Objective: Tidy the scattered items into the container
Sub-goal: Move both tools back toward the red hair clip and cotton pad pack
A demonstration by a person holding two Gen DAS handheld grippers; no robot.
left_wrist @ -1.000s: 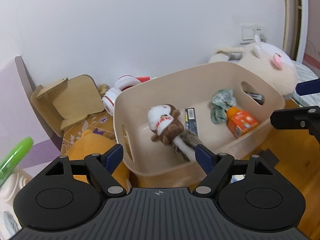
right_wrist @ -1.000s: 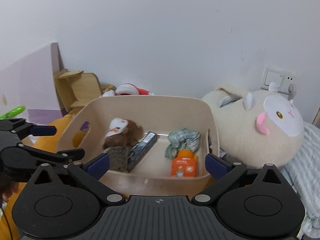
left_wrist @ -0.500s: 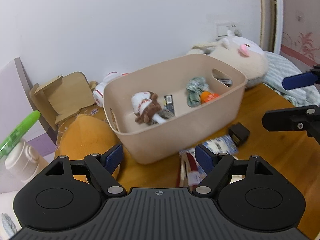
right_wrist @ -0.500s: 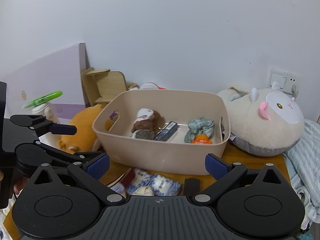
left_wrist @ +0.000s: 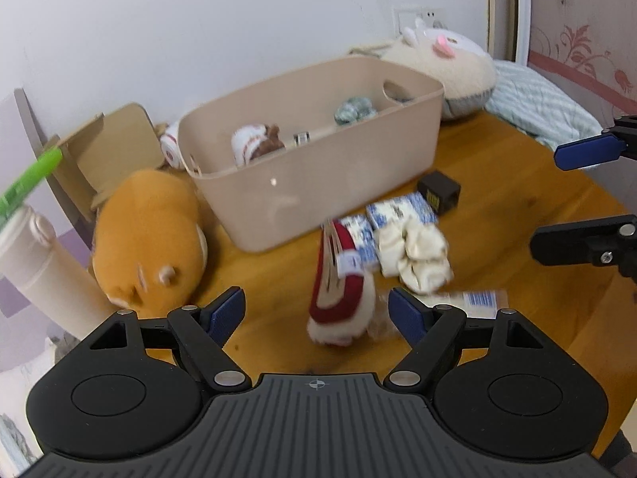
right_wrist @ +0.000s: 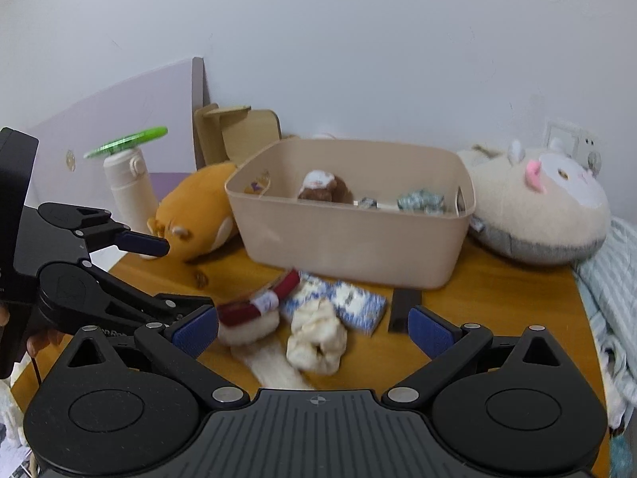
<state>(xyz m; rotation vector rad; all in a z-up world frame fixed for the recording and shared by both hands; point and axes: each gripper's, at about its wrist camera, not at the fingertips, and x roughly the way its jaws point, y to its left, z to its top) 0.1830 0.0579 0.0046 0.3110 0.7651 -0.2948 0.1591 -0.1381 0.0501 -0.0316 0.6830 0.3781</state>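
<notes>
A beige bin (left_wrist: 318, 183) (right_wrist: 350, 239) stands at the back of the wooden table and holds a brown plush with a white cap (left_wrist: 258, 145) and a green scrunchie (left_wrist: 354, 109). In front of it lie a red-and-cream fuzzy item (left_wrist: 338, 286) (right_wrist: 254, 310), a cream bundle of cloth (left_wrist: 422, 255) (right_wrist: 316, 336), blue-and-white packs (left_wrist: 398, 215) (right_wrist: 346, 298), a small black box (left_wrist: 438, 193) (right_wrist: 404, 304) and a barcoded packet (left_wrist: 473, 302). My left gripper (left_wrist: 314, 310) (right_wrist: 187, 277) hovers open over the red item, not touching it. My right gripper (right_wrist: 314, 330) (left_wrist: 547, 197) is open above the cream bundle.
An orange plush (left_wrist: 147, 235) lies left of the bin and a cream round plush (right_wrist: 537, 207) to its right. A white bottle with a green lid (right_wrist: 127, 183), a wooden stand (right_wrist: 239, 131) and red-white headphones (left_wrist: 171, 147) sit at the back left. Striped bedding (left_wrist: 545, 107) borders the table's right edge.
Both grippers have drawn back from the bin and tipped downward, so the bin looks smaller and the scattered items on the table have come into view. Both stayed open.
</notes>
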